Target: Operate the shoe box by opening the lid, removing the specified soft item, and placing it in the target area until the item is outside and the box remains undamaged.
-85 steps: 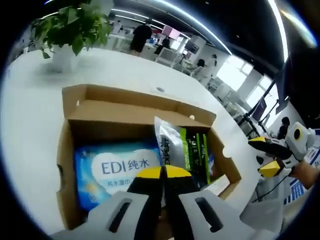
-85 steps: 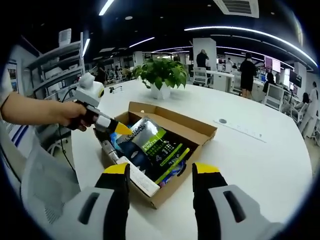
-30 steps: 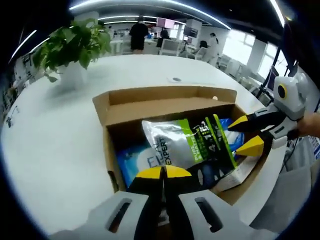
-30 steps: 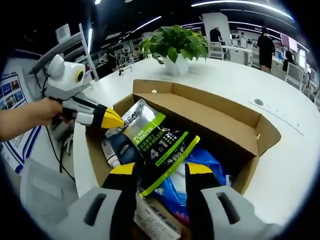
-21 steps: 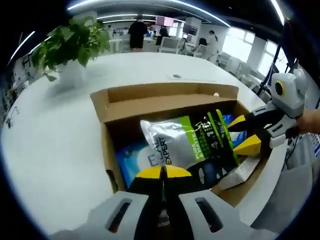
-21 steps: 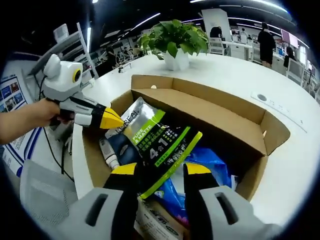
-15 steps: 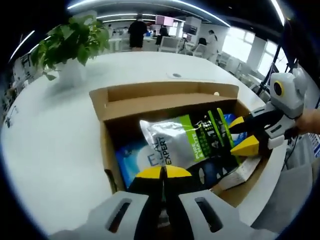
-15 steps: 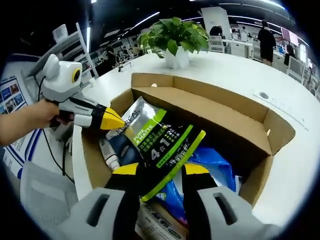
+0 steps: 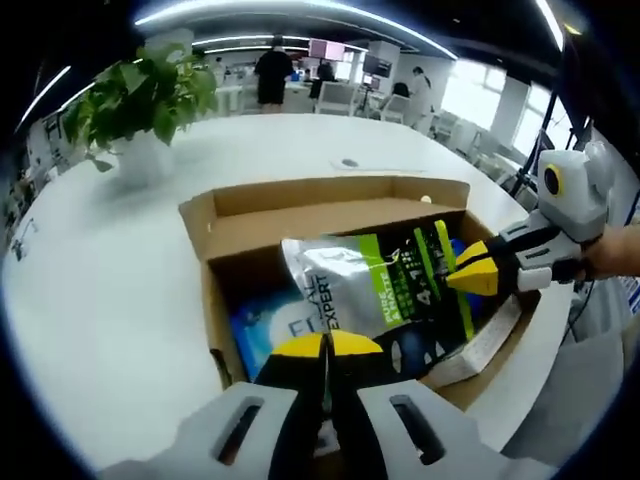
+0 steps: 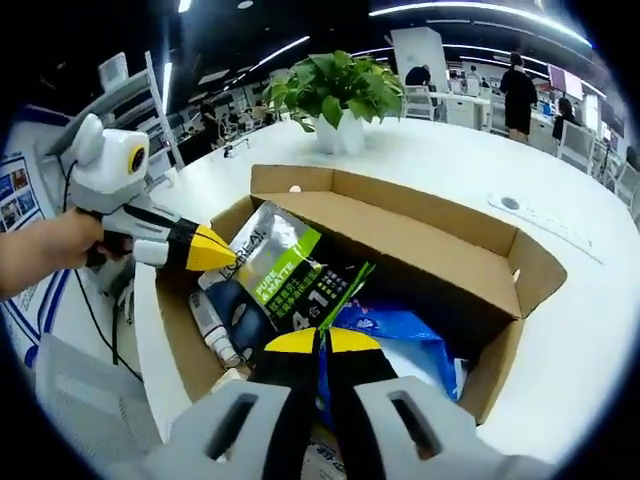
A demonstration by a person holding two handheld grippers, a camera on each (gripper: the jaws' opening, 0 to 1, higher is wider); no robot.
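Both grippers clamp the silver-green pouch (image 10: 283,272) over the open shoe box (image 10: 430,240): left gripper (image 9: 324,345) on one end, right gripper (image 10: 319,340) on the other. Right gripper view reveals a tube (image 10: 213,328) beneath; left gripper view a blue wipes pack (image 9: 262,328).

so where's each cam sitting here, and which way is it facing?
Left gripper view: rides the left gripper, looks over the open box at the silver-green pouch; own shut jaws, the right gripper, a hand.
Right gripper view: rides the right gripper, faces the box's opposite side; the left gripper, a hand.
Shared: box, pouch, potted plant.
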